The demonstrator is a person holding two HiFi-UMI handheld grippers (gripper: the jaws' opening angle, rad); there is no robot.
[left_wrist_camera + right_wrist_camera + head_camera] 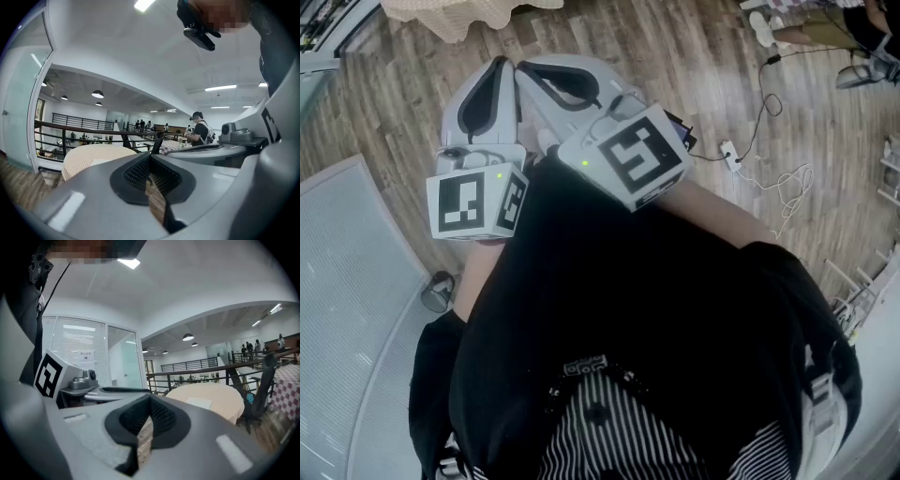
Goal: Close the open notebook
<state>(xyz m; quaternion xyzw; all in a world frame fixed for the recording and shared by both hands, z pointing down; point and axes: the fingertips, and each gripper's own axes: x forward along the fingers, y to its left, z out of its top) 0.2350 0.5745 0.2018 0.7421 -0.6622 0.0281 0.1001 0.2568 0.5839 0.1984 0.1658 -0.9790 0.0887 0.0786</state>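
Note:
I see no open notebook close by. A round table with a beige cloth (pixel 455 14) stands ahead at the head view's top edge. In the gripper views a pale flat sheet (pixel 199 402) lies on this table (pixel 89 157); it is too far off to tell what it is. Both grippers are held side by side against the person's chest, above the wooden floor. My left gripper (pixel 497 64) is shut with nothing between its jaws (pixel 151 176). Beside it my right gripper (pixel 525 67) is also shut and empty (pixel 149 420).
A white power strip with cables (pixel 731 155) lies on the floor at the right. A grey ribbed surface (pixel 347 281) curves along the left. A dark railing (pixel 220 369) runs behind the table. A person with a backpack (pixel 202 131) stands far off.

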